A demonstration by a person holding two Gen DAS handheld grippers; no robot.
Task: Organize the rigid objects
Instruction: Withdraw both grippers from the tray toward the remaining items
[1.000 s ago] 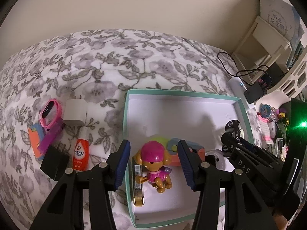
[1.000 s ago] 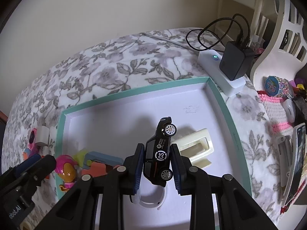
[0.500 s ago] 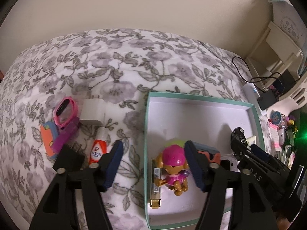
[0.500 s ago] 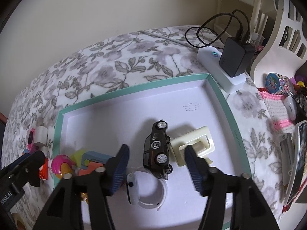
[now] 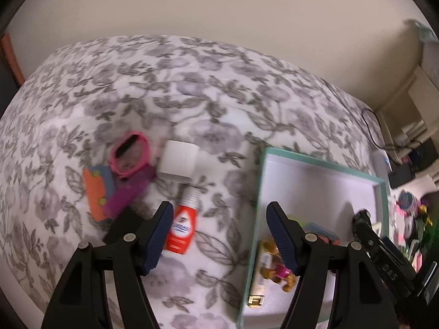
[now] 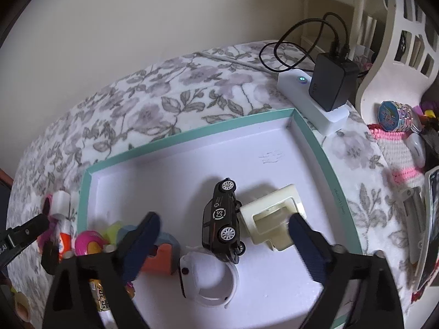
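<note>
Jaws are opening wide on the right gripper (image 6: 222, 235), and the black toy car (image 6: 222, 219) lies on its side between them, untouched, mid-floor in the teal-rimmed box (image 6: 192, 137) against a cream plastic piece (image 6: 270, 213). Left gripper (image 5: 219, 235) hangs open and empty over the flowered bedspread (image 5: 164, 82) (picture blurred), just off the box's left edge, beside a red bottle (image 5: 183, 227).

Both fisheye views look steeply down along their own fingers from close above the flower-patterned bed (image 5: 192, 87). The left wrist view faces the loose things left of the teal-rimmed box (image 5: 259, 192); the right wrist view sits over its inside. Both share the box (image 6: 82, 192).
</note>
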